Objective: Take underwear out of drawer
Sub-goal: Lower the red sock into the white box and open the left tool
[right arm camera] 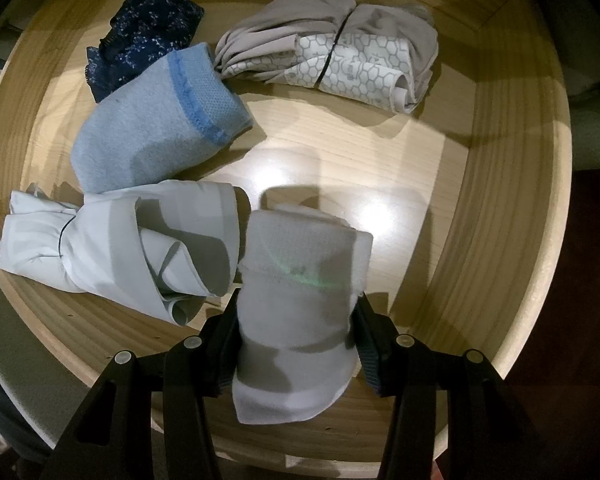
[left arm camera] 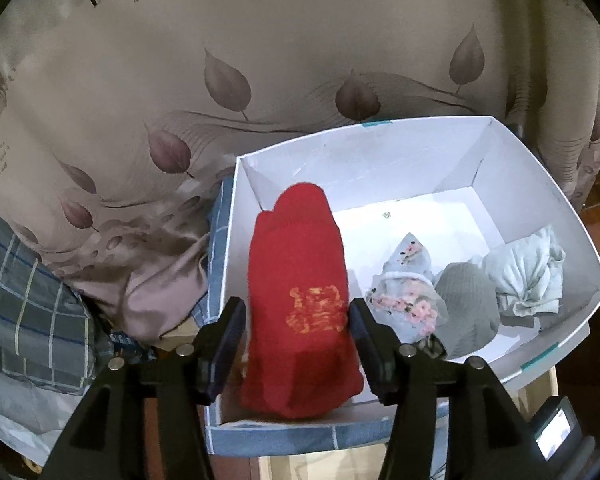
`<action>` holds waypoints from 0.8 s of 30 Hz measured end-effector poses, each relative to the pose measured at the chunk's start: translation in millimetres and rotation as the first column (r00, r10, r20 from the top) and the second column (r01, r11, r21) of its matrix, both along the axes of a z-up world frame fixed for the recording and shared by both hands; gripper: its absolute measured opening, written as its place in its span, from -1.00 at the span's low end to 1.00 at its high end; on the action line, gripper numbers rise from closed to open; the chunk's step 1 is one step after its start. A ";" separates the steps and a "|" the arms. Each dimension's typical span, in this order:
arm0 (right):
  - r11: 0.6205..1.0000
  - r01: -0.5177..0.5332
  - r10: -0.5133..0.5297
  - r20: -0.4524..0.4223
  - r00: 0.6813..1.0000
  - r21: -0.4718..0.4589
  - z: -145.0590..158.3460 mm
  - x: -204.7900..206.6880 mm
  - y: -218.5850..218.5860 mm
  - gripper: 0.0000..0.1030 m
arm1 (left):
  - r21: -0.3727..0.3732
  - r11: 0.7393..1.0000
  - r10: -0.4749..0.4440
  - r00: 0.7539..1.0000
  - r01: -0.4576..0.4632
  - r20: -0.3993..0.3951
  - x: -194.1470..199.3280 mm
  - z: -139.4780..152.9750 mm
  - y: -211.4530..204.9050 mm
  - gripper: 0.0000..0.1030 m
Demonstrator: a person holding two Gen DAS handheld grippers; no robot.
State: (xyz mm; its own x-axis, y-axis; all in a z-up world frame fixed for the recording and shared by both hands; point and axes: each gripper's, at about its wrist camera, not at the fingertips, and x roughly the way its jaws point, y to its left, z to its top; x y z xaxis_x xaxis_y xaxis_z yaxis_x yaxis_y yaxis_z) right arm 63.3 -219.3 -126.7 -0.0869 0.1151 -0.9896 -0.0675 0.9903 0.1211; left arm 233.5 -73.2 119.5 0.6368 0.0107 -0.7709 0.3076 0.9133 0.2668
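Observation:
My left gripper has its jaws around a rolled red underwear with a yellow print; a small gap shows beside the left finger. The roll stands at the left end of a white box. My right gripper is shut on a rolled white underwear over the wooden drawer. In the drawer lie a white roll, a light blue roll, a dark navy roll and a beige-and-white patterned roll.
The white box also holds a floral roll, a grey roll and a pale green bundle. A beige leaf-print bedsheet and a blue plaid cloth lie beyond and left of the box.

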 end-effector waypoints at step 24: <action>1.000 0.004 -0.004 -0.006 1.000 -0.008 -6.6 -2.1 2.6 -0.13 | 0.017 1.000 0.022 0.999 -0.021 -0.029 -104.2 -31.9 62.9 0.09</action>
